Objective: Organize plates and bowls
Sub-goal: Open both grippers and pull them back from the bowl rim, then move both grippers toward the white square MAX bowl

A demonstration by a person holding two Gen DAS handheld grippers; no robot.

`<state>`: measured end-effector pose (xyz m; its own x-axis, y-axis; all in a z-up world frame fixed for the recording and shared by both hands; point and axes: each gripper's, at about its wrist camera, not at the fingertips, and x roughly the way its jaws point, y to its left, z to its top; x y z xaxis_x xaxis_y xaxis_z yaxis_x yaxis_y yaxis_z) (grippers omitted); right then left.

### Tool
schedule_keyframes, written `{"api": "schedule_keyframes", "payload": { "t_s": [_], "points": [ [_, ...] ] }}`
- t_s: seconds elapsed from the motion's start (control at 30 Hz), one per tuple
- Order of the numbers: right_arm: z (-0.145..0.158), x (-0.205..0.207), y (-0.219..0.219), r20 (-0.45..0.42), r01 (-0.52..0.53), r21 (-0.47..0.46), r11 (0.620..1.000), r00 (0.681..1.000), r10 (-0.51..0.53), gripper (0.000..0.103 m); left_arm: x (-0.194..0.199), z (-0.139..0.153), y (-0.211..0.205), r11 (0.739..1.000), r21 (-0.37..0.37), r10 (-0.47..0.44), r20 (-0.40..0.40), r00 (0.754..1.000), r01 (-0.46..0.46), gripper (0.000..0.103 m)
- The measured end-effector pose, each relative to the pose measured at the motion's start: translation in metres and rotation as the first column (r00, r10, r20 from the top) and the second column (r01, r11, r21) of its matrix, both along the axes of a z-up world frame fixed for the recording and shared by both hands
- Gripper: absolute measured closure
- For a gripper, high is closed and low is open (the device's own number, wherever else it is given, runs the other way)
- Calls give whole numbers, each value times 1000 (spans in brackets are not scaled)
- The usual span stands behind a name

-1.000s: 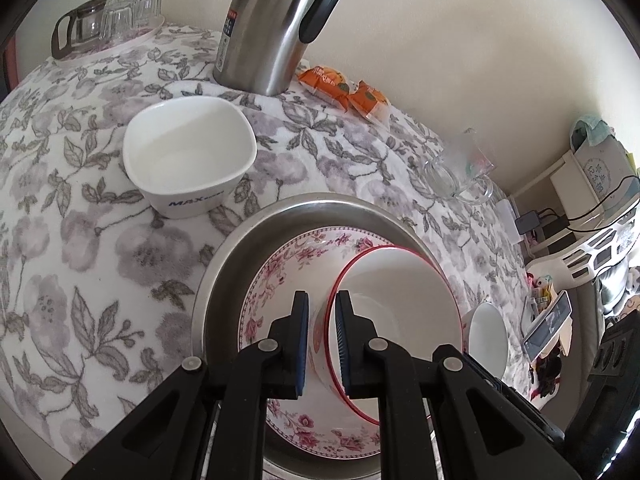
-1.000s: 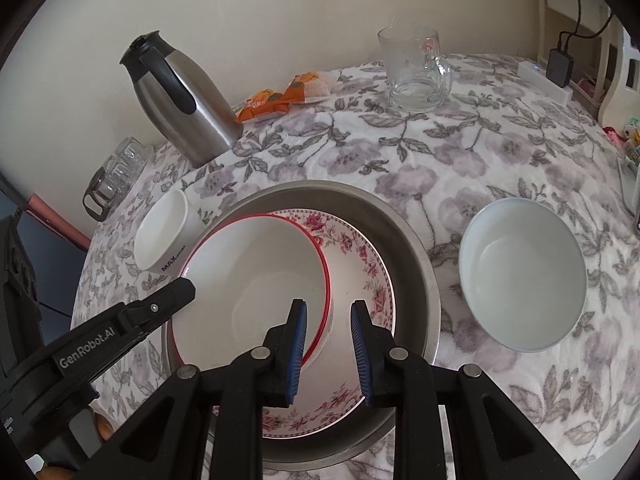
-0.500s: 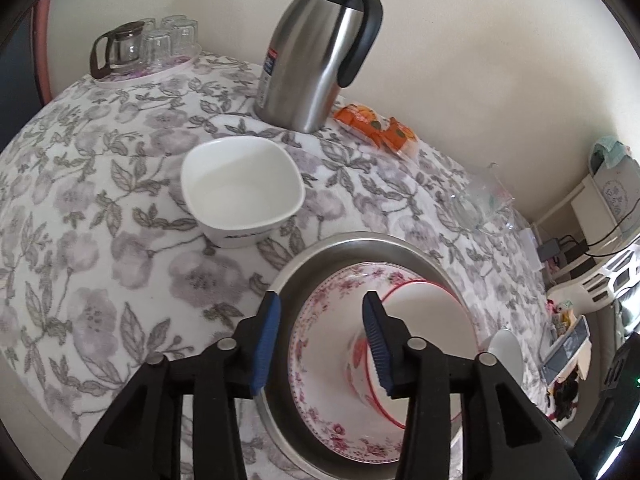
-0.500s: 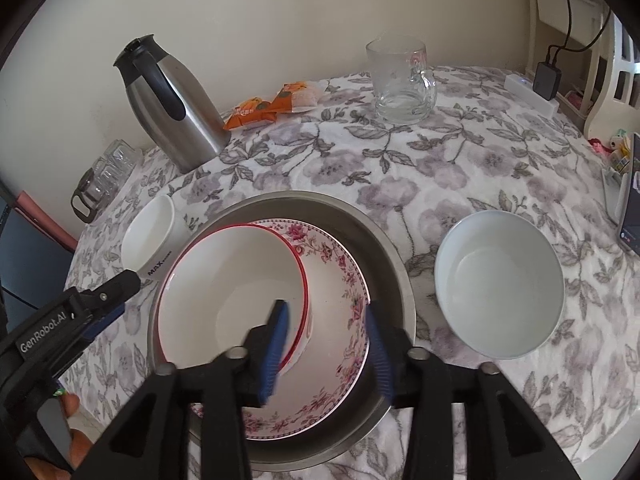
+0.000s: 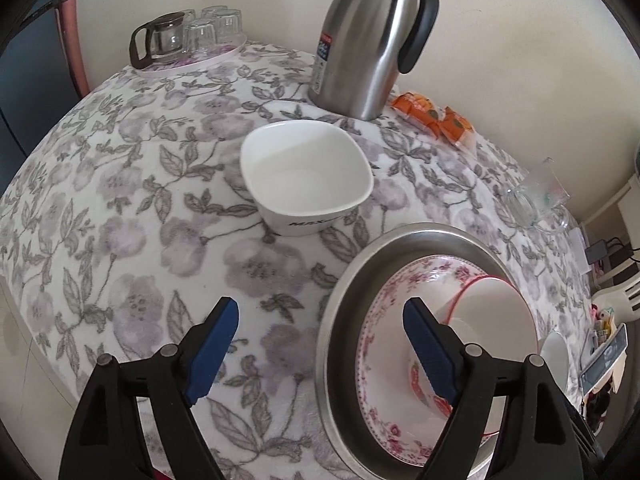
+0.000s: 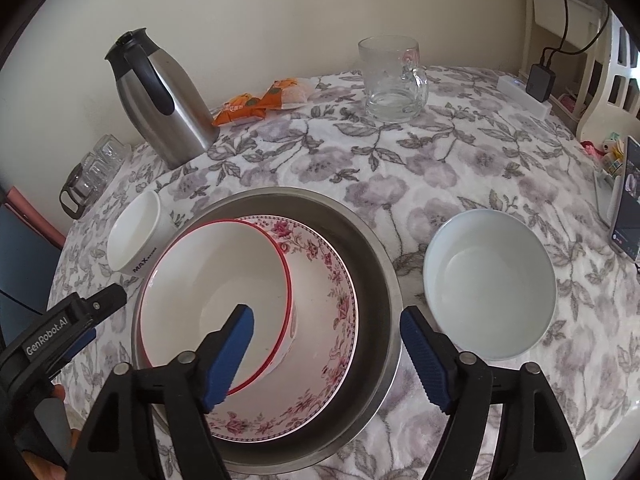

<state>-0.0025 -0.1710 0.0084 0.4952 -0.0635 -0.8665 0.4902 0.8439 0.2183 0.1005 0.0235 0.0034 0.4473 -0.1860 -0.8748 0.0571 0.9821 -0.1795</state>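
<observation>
A steel basin (image 6: 360,240) holds a pink floral bowl (image 6: 328,300), and a red-rimmed white bowl (image 6: 224,280) leans inside that. The basin (image 5: 420,236), floral bowl (image 5: 384,320) and red-rimmed bowl (image 5: 500,320) also show in the left wrist view. A square white bowl (image 5: 308,176) stands left of the basin, also in the right wrist view (image 6: 134,236). A round white bowl (image 6: 490,284) stands right of the basin. My left gripper (image 5: 320,344) is open and empty over the basin's left edge. My right gripper (image 6: 326,352) is open and empty above the basin's near side.
A steel thermos jug (image 5: 372,40), orange snack packets (image 5: 436,116), a glass mug (image 6: 392,80) and a tray of glasses with a small teapot (image 5: 184,36) stand toward the wall. A phone (image 6: 626,200) stands at the table's right edge. A floral cloth (image 5: 120,200) covers the round table.
Both grippers opened wide and let go of the red-rimmed bowl, which now rests in the floral bowl. Both drew back; the left one moved left, toward the square bowl.
</observation>
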Motion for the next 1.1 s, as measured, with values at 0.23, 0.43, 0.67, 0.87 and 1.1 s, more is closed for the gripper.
{"api": "schedule_keyframes", "payload": {
  "t_s": [0.23,0.43,0.67,0.87,1.1],
  "points": [
    [-1,-1,-3,-6,18,-12,1000,1000,-18,6,0,0,5,999,25,22,18,1000,-22,12],
    [-2,-1,-4,-5,26,-20,999,1000,-26,0,2,0,7,998,47,41,23,999,-42,11],
    [1,-1,-1,5,23,-35,999,1000,-22,0,4,1,16,993,82,76,44,996,-79,5],
    [13,1,8,43,9,-58,998,999,-6,0,6,6,27,991,81,104,62,993,-109,5],
    [25,9,27,80,-30,-77,997,996,36,0,11,9,50,983,61,168,59,984,-171,5]
  ]
}}
